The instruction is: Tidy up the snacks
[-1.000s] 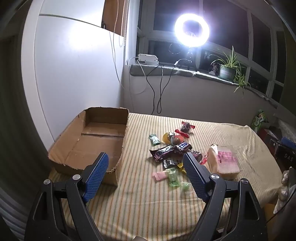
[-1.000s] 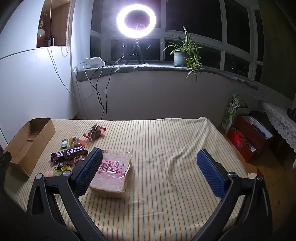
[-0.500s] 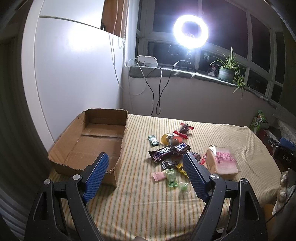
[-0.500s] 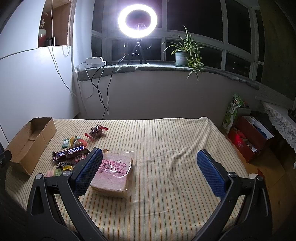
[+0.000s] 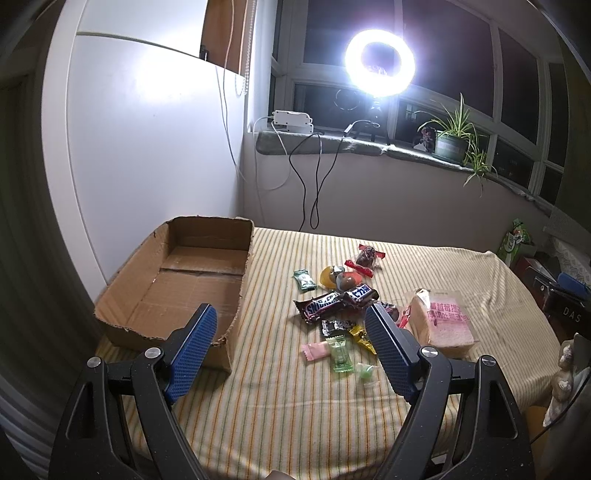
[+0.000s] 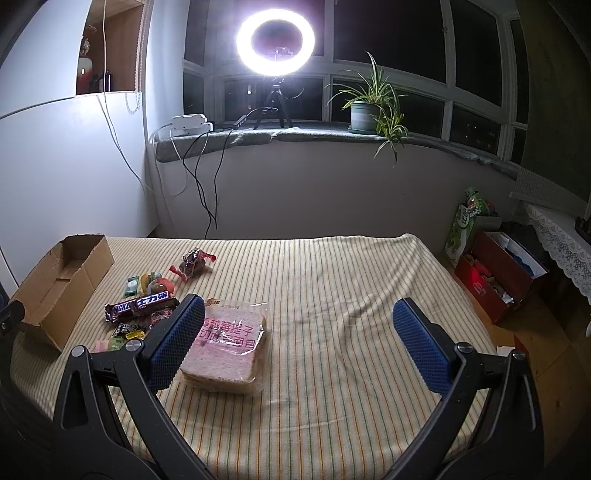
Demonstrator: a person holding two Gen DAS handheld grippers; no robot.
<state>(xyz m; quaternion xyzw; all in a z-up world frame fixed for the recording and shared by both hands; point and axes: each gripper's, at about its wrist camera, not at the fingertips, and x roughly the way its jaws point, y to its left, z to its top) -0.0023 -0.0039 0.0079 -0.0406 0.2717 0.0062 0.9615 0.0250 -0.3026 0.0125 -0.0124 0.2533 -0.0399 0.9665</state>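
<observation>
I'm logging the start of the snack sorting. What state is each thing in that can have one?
Box: open, nothing in it.
Bread bag: sealed, flat on the cloth.
Snickers bars: wrapped, lying in the pile.
Ring light: on.
Left gripper: open, holding nothing.
Right gripper: open, holding nothing.

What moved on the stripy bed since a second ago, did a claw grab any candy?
No candy was grabbed. The left claw and right claw are both open and empty, as before. Only the cameras drifted slightly, the left one easing back a bit. The brown cardboard box, the brown Snickers bars, the bagged pink sliced bread and the small wrapped sweets lie where they were.
</observation>
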